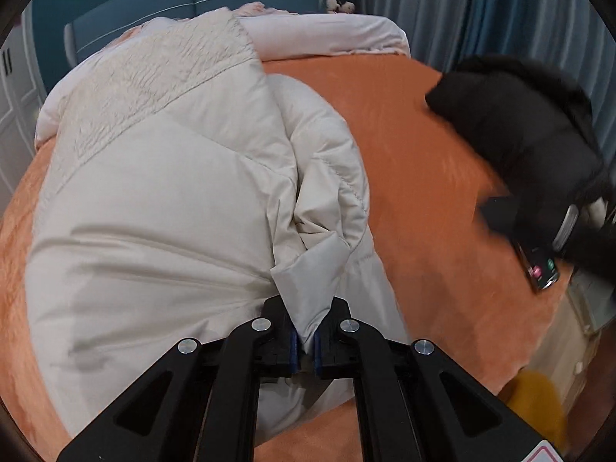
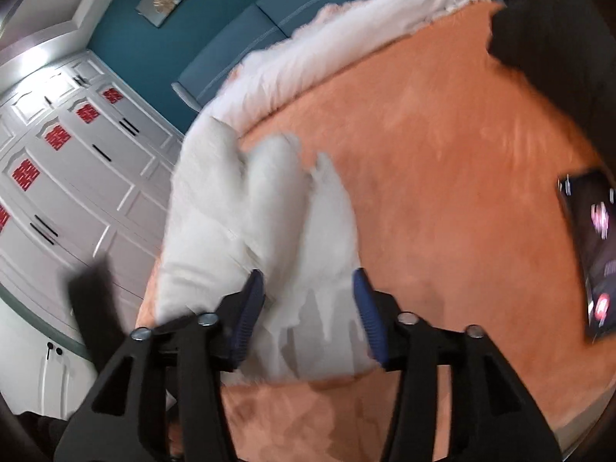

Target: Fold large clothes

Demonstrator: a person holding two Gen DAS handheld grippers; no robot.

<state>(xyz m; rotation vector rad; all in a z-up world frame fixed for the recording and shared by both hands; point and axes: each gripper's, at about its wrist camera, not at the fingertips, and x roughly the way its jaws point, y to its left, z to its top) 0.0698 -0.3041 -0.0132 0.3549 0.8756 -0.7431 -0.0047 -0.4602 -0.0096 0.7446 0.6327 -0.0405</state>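
Observation:
A large cream padded coat [image 1: 161, 200] with a fleecy collar lies on the orange bed cover [image 1: 423, 177]. My left gripper [image 1: 306, 340] is shut on a fold of the coat's sleeve near its edge. In the right wrist view the coat [image 2: 246, 223] looks blurred and lies folded on the bed. My right gripper [image 2: 308, 308] is open and empty, hovering over the coat's near end with its jaws wide apart.
A black garment [image 1: 519, 123] lies at the bed's right side, with a lit phone [image 1: 539, 265] beside it; the phone also shows in the right wrist view [image 2: 593, 250]. White pillows and a blue headboard [image 1: 192, 4] stand at the back. White wardrobes [image 2: 69, 177] are at the left.

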